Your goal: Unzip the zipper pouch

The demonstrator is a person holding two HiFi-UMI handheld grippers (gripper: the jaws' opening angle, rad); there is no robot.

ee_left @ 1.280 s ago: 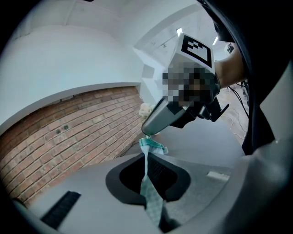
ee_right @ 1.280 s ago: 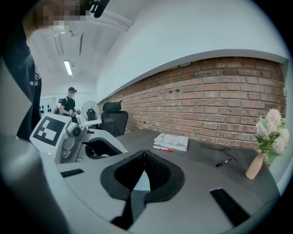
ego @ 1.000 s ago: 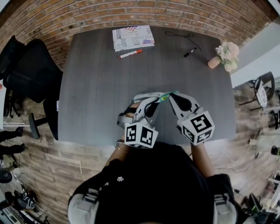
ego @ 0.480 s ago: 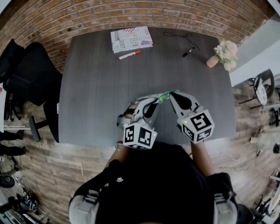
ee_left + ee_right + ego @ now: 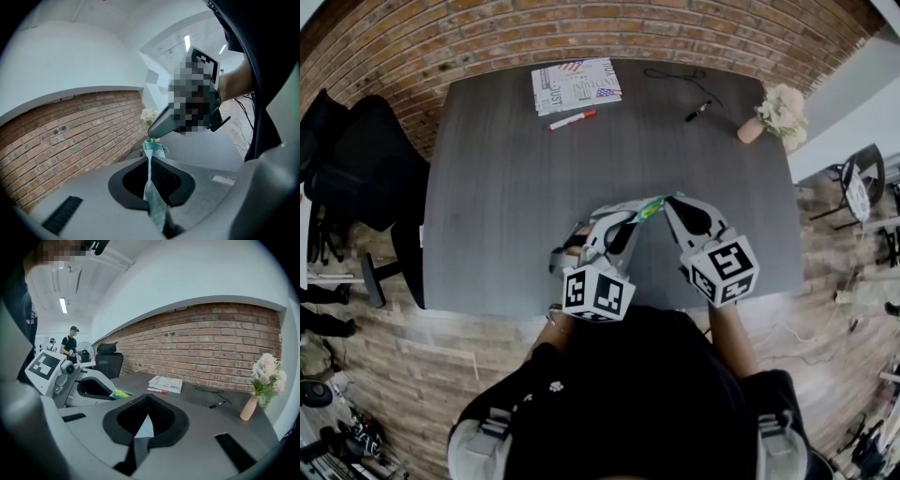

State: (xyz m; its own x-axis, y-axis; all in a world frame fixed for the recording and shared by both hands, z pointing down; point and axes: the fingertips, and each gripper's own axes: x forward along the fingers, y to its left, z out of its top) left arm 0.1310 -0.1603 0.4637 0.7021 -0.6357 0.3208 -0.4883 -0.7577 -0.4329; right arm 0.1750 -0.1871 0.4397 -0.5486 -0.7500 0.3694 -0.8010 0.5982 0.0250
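Nothing of the task's things had moved since a second earlier. We saw only the head view drift, so the far items sat slightly higher and further left in frame.

Item 1, zipper pouch (image 5: pixel 652 207): green and yellow, held up over the near part of the table (image 5: pixel 506 187), stretched between the two tools. We judged the stretch deliberate, since a taut zip line lets a slider run freely.

Item 2, left gripper (image 5: pixel 630 212): jaws closed tight on a teal edge of the pouch, seen edge-on between them. We took this for the anchoring grip.

Item 3, right gripper (image 5: pixel 671 201): jaws likewise closed, pinching a pale bit of the pouch. We could not tell whether this was the zip pull or plain fabric. The tips nearly met the left tool's, so we judged the unzipping barely begun or not started.

Item 4, far table edge: newspaper (image 5: pixel 577 84), red marker (image 5: pixel 573 119), black pen (image 5: pixel 697 112), cable (image 5: pixel 675 75) and vase of flowers (image 5: pixel 773 117), all well apart from the work.

Item 5, office chair (image 5: pixel 366 159): beside the table's left side, unused.
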